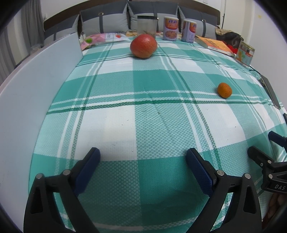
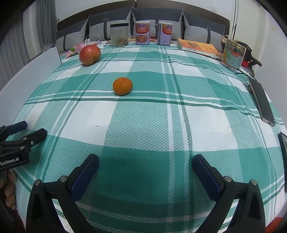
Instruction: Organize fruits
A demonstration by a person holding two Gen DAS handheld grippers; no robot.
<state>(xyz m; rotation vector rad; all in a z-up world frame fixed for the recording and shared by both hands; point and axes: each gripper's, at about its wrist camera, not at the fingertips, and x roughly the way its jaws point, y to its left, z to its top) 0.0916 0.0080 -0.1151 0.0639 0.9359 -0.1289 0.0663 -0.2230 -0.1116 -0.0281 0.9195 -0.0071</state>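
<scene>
A large red apple lies on the green checked tablecloth toward the far side; it also shows in the right wrist view. A small orange tangerine lies to the right of centre, and in the right wrist view it sits ahead and left. My left gripper is open and empty, low over the near cloth. My right gripper is open and empty, also near the front. Each gripper shows at the edge of the other's view: the right one, the left one.
A white board stands along the left edge. At the back stand a clear jar, two printed cans, an orange book and a tin. A dark phone lies at the right. Grey cushions line the back.
</scene>
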